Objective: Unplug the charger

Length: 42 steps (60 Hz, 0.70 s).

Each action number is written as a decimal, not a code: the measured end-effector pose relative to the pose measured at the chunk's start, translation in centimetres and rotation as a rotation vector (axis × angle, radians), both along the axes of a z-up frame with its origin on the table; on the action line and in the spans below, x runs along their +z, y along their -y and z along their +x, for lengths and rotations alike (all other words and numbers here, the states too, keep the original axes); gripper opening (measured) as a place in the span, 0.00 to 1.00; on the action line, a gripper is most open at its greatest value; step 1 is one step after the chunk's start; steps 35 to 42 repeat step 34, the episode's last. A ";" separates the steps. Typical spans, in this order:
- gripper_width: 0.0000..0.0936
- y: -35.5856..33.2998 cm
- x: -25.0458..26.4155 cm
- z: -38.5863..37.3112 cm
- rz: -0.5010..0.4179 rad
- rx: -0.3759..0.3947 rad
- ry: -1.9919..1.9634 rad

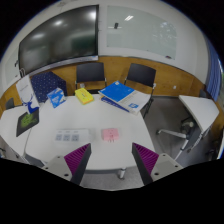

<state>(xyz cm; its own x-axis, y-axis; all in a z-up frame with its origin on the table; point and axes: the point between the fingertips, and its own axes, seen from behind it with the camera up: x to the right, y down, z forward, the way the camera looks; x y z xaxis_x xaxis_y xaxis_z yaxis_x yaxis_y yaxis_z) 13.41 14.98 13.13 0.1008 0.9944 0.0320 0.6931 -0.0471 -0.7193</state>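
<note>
Nearest, the gripper (pixel 111 150): two fingers, each with one magenta pad (pixel 78 160), held wide apart and with nothing between them. Just ahead, the near edge of a white table (pixel 95 143), and on it one small pink thing (pixel 110 133) and beside that a few flat pale items, too small to name. Farther along the same table, one yellow object (pixel 84 97), one bright blue folder (pixel 118 95), and one dark blue upright case (pixel 45 85) with a smaller blue box close by. Behind the table, two dark chairs (pixel 141 75) against the wooden wall panel; off to the side, what looks like a third seat on a wheeled base (pixel 181 128). Farthest, one dark screen (pixel 55 45) and one whiteboard (pixel 135 30) on the wall. No charger, cable or socket to be made out anywhere from here, so zero counted; probably hidden among the things on the table or low at the wall. To do this step well: first search slowly, turning the gripper toward the table's far side and the wall. Once found, keep the fingers wide, approach straight, close on the plug body and not on the cable, then pull along the socket's axis without twisting.
</note>
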 end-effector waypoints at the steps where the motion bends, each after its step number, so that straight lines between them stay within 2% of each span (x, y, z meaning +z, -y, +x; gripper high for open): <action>1: 0.91 0.1 0.7 1.0 0.001 -0.005 -0.004; 8: 0.91 0.1 5.7 7.1 0.018 0.001 -0.028; 18: 0.91 -0.1 9.3 11.0 0.007 0.009 -0.087; 29: 0.91 -0.9 9.4 11.6 0.049 0.019 -0.101; 42: 0.91 -0.4 8.8 11.8 0.029 0.034 -0.084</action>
